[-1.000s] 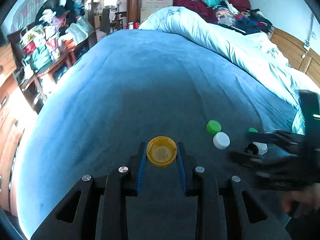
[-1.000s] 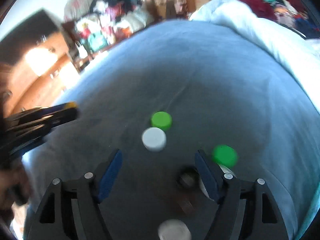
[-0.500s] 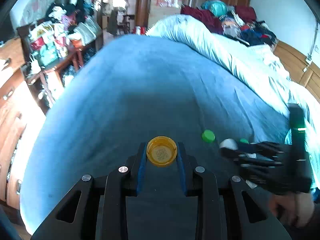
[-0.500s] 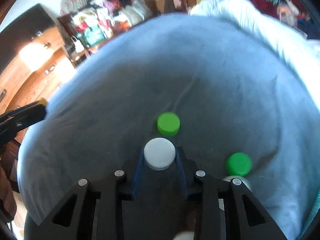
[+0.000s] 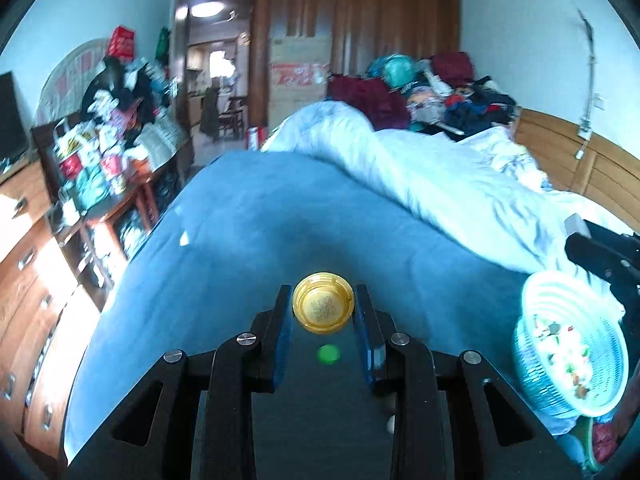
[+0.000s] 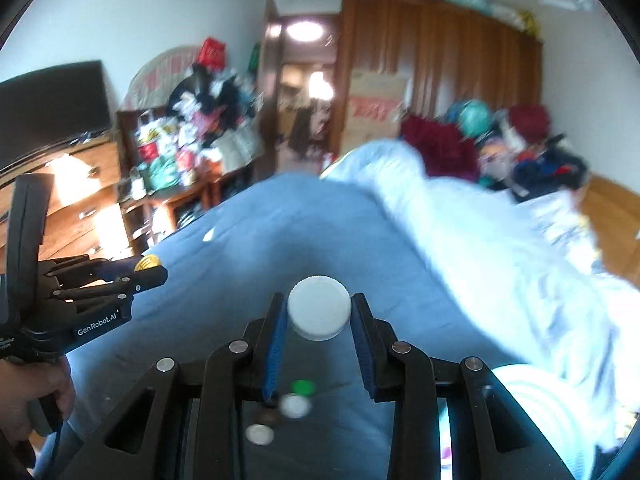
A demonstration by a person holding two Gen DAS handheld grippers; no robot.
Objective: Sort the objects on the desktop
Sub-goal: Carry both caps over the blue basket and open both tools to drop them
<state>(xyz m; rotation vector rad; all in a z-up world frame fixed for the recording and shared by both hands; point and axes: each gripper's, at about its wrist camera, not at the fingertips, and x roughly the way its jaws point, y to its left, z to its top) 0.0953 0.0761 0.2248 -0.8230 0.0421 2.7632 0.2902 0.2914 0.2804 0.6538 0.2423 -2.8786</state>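
Observation:
My left gripper [image 5: 323, 309] is shut on a yellow bottle cap [image 5: 323, 308], held well above the blue bed cover [image 5: 248, 232]. A green cap [image 5: 328, 355] lies on the cover below it. My right gripper [image 6: 319, 313] is shut on a white bottle cap [image 6: 319, 312], also raised. Below it lie a green cap [image 6: 303, 387], a white cap [image 6: 295, 406], a dark cap [image 6: 270, 416] and another pale cap [image 6: 260, 435]. The left gripper shows at the left of the right wrist view [image 6: 148, 266], still holding the yellow cap.
A pale green slatted basket [image 5: 536, 304] with small items inside stands on the bed at the right; its rim also shows in the right wrist view [image 6: 532, 384]. A rumpled white duvet [image 5: 440, 184] lies behind. A cluttered wooden dresser [image 5: 48, 216] runs along the left.
Both grippers have lifted with their caps, so the room shows above the bed. The right gripper closed on the white cap a second ago. The basket has come into the left view.

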